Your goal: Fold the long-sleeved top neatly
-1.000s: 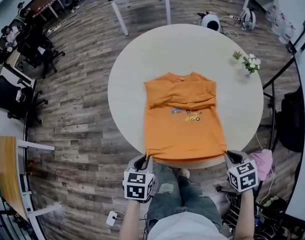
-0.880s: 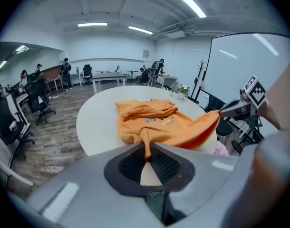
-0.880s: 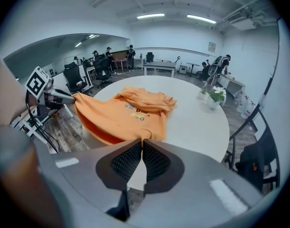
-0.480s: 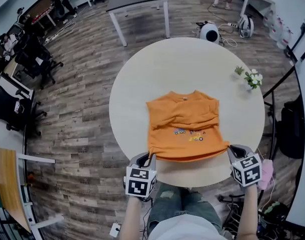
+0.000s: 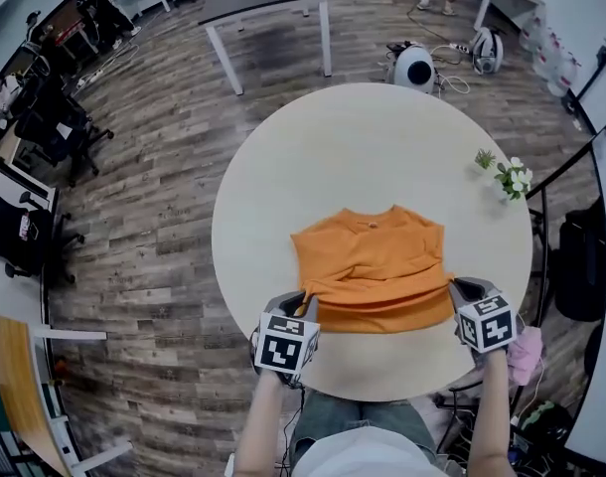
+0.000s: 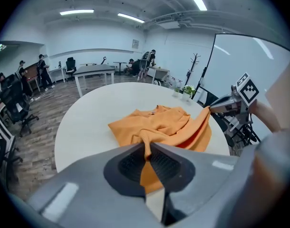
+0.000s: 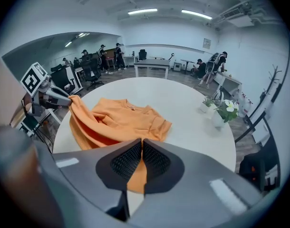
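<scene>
**Hem coming up off the near edge, bottom-to-collar fold half made**

A second ago the orange top (image 5: 371, 262) was lying flat with its hem hanging over the near edge of the round tabletop (image 5: 283, 167). Now both hem corners are being carried inward, toward the collar. The garment is showing much shorter in the head view, and the printed motif on its chest is no longer showing. That suggests the crosswise fold is well under way but not yet laid down: the raised hem is still sagging in a loose arc between the two tools.

The left gripper (image 5: 299, 304) is pinching the left hem corner, its jaws pressed together on a bunched twist of fabric. The right gripper (image 5: 461, 288) is clamping the right corner the same way, cloth trailing out below its pads.

The top is sitting on the near half of the tabletop, collar pointing away from the person. Its long sleeves are hard to make out, and whether the lower layer is lying smooth cannot be told.
</scene>
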A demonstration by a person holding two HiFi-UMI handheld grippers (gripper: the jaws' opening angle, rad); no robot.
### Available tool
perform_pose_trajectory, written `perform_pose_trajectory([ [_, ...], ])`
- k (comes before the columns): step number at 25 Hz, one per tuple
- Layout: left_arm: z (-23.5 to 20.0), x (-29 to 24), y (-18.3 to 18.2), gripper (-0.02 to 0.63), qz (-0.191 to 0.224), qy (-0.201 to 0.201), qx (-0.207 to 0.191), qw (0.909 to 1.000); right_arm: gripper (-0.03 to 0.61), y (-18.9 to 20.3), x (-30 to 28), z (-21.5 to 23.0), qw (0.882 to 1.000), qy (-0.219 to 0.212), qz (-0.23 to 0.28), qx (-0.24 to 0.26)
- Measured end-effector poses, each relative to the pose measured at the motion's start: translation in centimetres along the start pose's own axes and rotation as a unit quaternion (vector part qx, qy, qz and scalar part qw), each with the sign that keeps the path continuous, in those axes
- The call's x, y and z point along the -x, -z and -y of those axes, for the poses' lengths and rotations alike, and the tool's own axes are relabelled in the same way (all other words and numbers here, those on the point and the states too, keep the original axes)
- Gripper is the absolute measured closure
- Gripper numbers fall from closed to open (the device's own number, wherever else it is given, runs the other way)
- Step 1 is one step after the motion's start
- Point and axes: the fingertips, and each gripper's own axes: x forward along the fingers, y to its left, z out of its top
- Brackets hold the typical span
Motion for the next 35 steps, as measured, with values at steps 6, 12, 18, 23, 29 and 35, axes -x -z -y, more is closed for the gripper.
perform_pose_trajectory([
  [6,-2.5,-3.3,-2.1,0.577,-0.009,0.03,0.015,0.9994,0.538,-2.6,-3.9,1.6,1.0,0.002,-0.016,0.006],
  [12,-4.1,-5.8,-3.1,0.566,-0.005,0.054,0.07,0.9961,0.532,-3.8,-7.3,2.2,0.999,-0.025,-0.022,-0.032],
  [18,-6.0,-6.3,-4.4,0.525,0.027,0.052,0.139,0.9886,0.469,-5.0,-8.0,3.7,0.999,-0.026,0.003,-0.038],
  [23,-7.4,-5.7,-4.8,0.522,0.05,0.038,0.147,0.9871,0.442,-3.8,-7.6,4.6,0.999,-0.044,0.013,-0.004],
  [29,-6.7,-4.5,-3.6,0.501,0.061,0.046,0.072,0.9945,0.389,-2.3,-8.0,2.5,0.991,-0.096,0.005,0.093],
  [35,-5.3,-6.2,-2.1,0.426,0.014,0.045,-0.004,0.9989,0.381,-2.6,-10.1,1.7,0.987,-0.102,-0.012,0.121],
])
